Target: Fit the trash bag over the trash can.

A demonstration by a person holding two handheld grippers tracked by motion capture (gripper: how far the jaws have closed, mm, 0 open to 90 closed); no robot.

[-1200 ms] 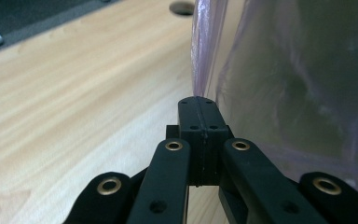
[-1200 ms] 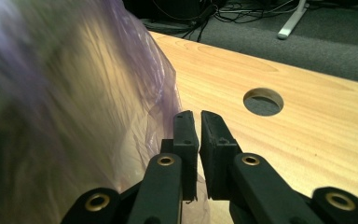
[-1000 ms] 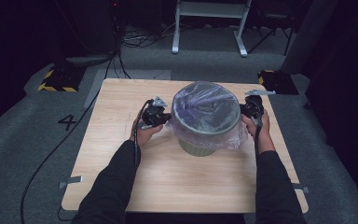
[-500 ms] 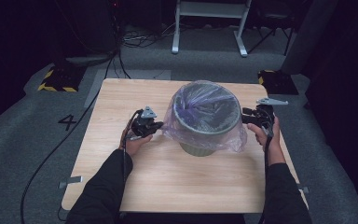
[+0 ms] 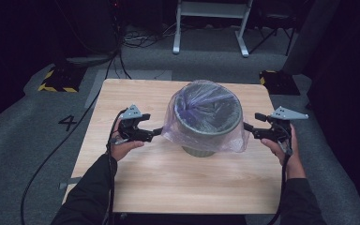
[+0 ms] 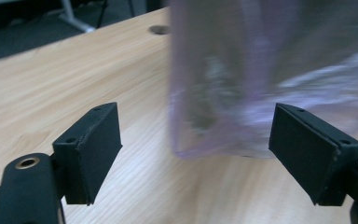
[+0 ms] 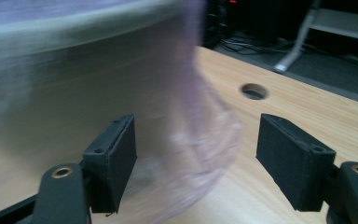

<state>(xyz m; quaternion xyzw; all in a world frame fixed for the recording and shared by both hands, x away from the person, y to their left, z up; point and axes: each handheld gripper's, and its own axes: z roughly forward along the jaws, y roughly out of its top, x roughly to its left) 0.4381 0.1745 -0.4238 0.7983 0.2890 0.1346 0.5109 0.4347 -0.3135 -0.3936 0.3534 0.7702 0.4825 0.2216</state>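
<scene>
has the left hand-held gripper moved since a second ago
Yes. The left hand-held gripper has pulled back from the bin, toward the table's left edge.

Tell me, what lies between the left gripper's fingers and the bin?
Only the loose edge of the plastic bag, hanging between the open fingers in the left gripper view, over bare table.

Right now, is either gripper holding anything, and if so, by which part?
Nothing is held. The left gripper and the right gripper both stand open, each with the loose edge of the plastic bag hanging between its jaws, unclamped.
</scene>
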